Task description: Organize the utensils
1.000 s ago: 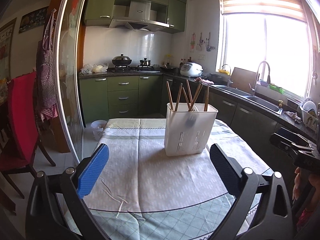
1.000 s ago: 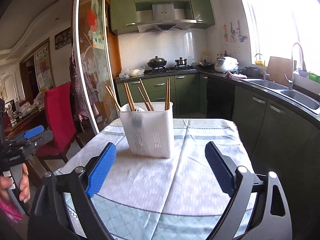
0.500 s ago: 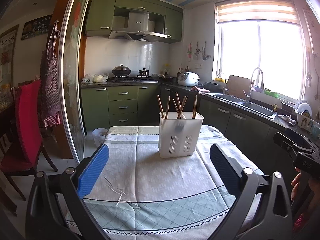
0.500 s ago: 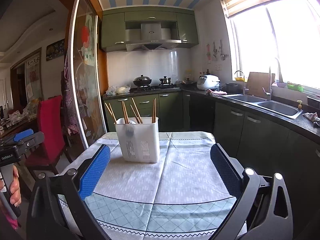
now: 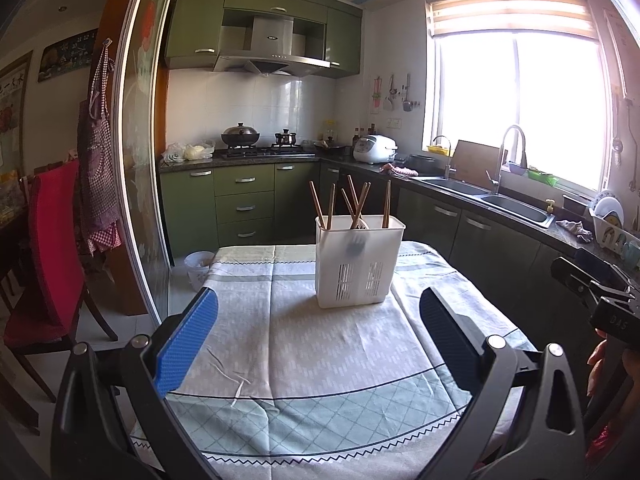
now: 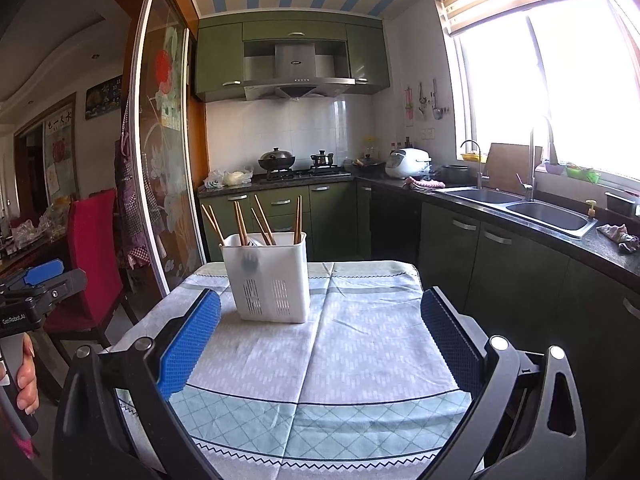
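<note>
A white plastic utensil holder [image 5: 359, 261] [image 6: 269, 278] stands upright on the far half of the cloth-covered table [image 5: 328, 364] [image 6: 360, 356]. Several wooden chopsticks [image 5: 357, 205] [image 6: 262, 221] stick out of its top, leaning different ways, and a dark utensil shows faintly through its wall. My left gripper [image 5: 318, 338] hangs open over the table's near edge, well short of the holder, with nothing between its fingers. My right gripper [image 6: 320, 340] is open and empty too, back from the holder, which sits left of its centre line.
A red chair [image 5: 52, 248] [image 6: 90, 256] and a glass sliding door [image 5: 140, 152] stand left of the table. Green cabinets, a stove and a sink counter [image 6: 532, 208] run along the back and right. A hand holds the other gripper's handle at each view's edge.
Both grippers have pulled back and risen from the holder, which now looks smaller and farther away. More of the cloth's near edge shows. Both stay open.
</note>
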Demonstrator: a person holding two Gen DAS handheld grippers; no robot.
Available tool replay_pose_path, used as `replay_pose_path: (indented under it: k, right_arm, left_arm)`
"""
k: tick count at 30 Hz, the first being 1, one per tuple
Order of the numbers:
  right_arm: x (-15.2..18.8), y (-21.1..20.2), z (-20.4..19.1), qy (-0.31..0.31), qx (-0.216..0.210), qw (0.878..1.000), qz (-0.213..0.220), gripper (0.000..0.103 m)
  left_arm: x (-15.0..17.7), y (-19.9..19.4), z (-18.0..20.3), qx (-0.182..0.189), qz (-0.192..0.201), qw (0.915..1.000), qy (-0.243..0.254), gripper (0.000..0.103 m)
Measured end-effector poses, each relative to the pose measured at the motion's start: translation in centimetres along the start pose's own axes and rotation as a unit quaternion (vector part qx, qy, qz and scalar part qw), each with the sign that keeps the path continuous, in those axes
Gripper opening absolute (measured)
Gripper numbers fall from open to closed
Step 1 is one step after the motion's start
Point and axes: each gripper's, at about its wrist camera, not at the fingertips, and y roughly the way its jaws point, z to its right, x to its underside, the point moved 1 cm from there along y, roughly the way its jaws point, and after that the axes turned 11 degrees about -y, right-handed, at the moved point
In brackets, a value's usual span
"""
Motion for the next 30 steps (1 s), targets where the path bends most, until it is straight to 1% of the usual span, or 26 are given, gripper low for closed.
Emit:
replay_pose_path:
  k: [11,30]
  right_arm:
    - [0.0,0.7,-0.1,-0.003,-0.006,1.000,-0.006,0.098]
    - [0.3,1.2,-0.2,-0.004,-0.011,1.000,-0.010,0.098]
  left_arm:
    - [0.0,0.4,-0.4,0.000,-0.008,1.0000,-0.005,0.096]
    - [0.1,0.6,-0.4,-0.001,-0.008,1.0000,-0.005,0.096]
